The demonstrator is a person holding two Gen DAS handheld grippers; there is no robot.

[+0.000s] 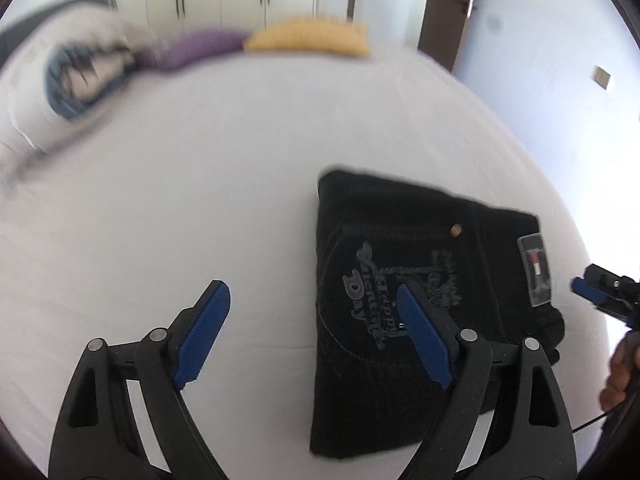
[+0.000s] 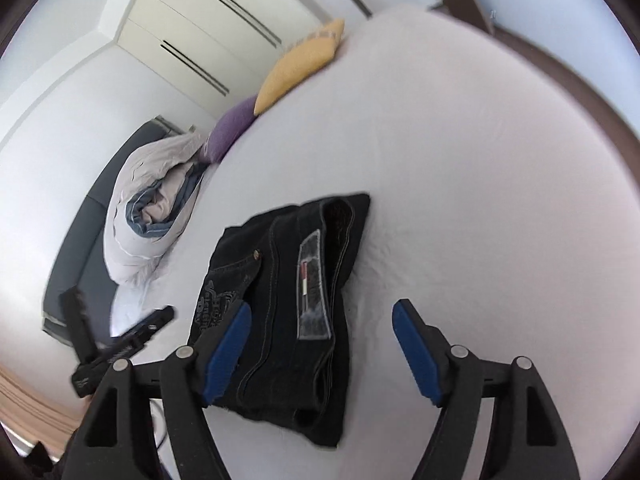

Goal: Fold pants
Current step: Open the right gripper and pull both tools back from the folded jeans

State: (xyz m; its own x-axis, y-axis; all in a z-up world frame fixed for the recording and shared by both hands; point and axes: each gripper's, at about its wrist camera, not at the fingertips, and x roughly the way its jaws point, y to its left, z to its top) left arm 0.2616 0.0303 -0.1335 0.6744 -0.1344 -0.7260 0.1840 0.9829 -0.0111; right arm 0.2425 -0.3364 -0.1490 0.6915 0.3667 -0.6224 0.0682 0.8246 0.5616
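Note:
The black jeans [image 1: 420, 280] lie folded into a compact rectangle on the white bed sheet [image 1: 200, 200], back pocket print and waist label facing up. They also show in the right wrist view [image 2: 280, 300]. My left gripper [image 1: 316, 320] is open and empty, held above the sheet at the jeans' left edge. My right gripper [image 2: 320, 336] is open and empty, hovering above the near end of the folded jeans. The right gripper also shows at the right edge of the left wrist view [image 1: 600, 292], and the left gripper at the lower left of the right wrist view [image 2: 116, 336].
A yellow cushion [image 1: 312, 40] and a purple cushion [image 1: 196, 46] lie at the far edge of the bed. A bundled white and blue duvet [image 2: 152, 208] sits at the head end. White wardrobes [image 2: 208, 28] stand behind.

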